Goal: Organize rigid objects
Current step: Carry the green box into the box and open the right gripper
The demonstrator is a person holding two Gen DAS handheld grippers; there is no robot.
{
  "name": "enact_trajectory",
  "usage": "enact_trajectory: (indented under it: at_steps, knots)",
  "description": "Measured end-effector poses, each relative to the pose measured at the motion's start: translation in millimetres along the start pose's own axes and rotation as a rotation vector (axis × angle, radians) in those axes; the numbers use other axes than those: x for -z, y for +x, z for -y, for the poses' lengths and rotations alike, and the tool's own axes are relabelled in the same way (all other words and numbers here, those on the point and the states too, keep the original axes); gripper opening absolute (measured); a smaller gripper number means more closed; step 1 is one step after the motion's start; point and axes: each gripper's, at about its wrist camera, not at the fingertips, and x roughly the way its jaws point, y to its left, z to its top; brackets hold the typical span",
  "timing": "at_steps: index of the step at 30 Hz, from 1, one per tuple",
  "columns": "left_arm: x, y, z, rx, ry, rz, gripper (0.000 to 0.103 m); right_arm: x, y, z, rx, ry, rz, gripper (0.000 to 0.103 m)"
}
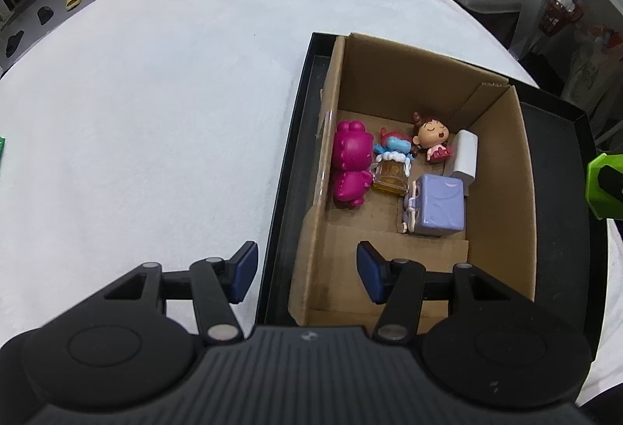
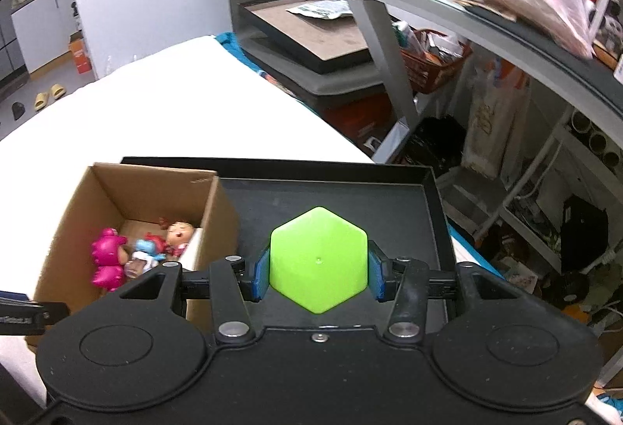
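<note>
Lime-green hexagonal block point(image 2: 318, 259) held above black tray point(image 2: 436, 214); 5 toys point(image 1: 405, 168) in cardboard box point(image 1: 502, 168).

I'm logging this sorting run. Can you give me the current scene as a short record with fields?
surface: white cloth
container: cardboard box inside black tray
box contents: magenta figure, blue figure with mug, sleeping doll, white block, lilac cube
left tongs: open, empty, over the box's near edge
right tongs: shut on green hexagonal piece, over the tray

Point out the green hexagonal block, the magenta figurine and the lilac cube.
green hexagonal block point(image 2: 318, 259): right wrist view, middle of its flat face.
magenta figurine point(image 1: 350, 166): left wrist view, its midsection.
lilac cube point(image 1: 442, 201): left wrist view, centre of its top face.
</note>
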Motion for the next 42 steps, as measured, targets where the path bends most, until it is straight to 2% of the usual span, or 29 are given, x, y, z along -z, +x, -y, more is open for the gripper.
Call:
enact_trajectory:
  at_steps: [8,16,19,21,24,27,42]
  knots:
    - [0.9,0.8,-2.9,0.045,-0.016,0.019,0.054,-7.5,-8.3,-24.7,-0.041,-0.038,0.006,0.046]
    - [1.8,5.9,-7.1,0.091,-0.023,0.023,0.047,-17.0,-10.2,-48.4,-0.080,-0.063,0.003,0.047]
    - [2.8,6.9,-10.6,0.109,-0.025,0.022,0.042,-20.3,-9.6,-56.6,-0.099,-0.068,-0.004,0.047]
    - [3.0,8.9,-12.5,0.120,-0.027,0.014,0.030,-21.6,-8.7,-62.7,-0.113,-0.073,-0.014,0.047]
    - [3.6,11.0,-14.7,0.123,-0.022,0.003,0.018,-22.9,-6.7,-73.9,-0.136,-0.086,-0.028,0.047]
    - [4.0,12.1,-17.9,0.127,-0.025,0.006,0.013,-22.4,-3.4,-84.5,-0.154,-0.095,-0.047,0.047]
    - [5.9,15.7,-30.6,0.189,-0.031,0.009,0.013,-10.8,24.6,-121.9,-0.224,-0.045,-0.172,0.047]
